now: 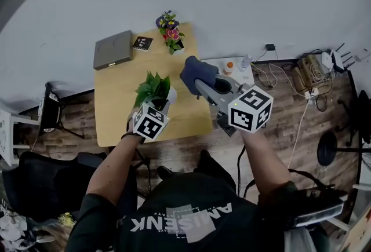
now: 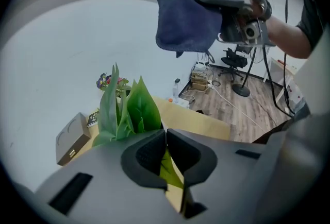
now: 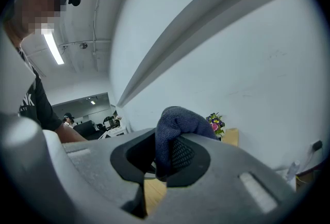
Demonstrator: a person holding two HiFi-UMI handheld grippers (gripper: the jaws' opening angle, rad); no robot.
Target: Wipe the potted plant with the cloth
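Observation:
The potted plant (image 1: 153,87) has broad green leaves and a white pot (image 1: 172,94). It is held over the wooden table (image 1: 116,117) by my left gripper (image 1: 161,105). In the left gripper view the jaws are shut (image 2: 166,138) with a green leaf (image 2: 170,169) pinched between them, and more leaves (image 2: 129,109) stand up behind. My right gripper (image 1: 200,84) is shut on a dark blue cloth (image 1: 193,73), which hangs just right of the plant and apart from it. The cloth (image 3: 178,120) bulges out of the right jaws (image 3: 164,152). It also shows in the left gripper view as a cloth (image 2: 185,19) high above the leaves.
At the table's far end stand a small pot of coloured flowers (image 1: 170,30), a grey box (image 1: 113,49) and a black booklet (image 1: 142,43). A white side table (image 1: 248,78) with bottles is to the right. Cables (image 1: 301,80) lie on the wood floor, and a chair (image 1: 49,112) stands at the left.

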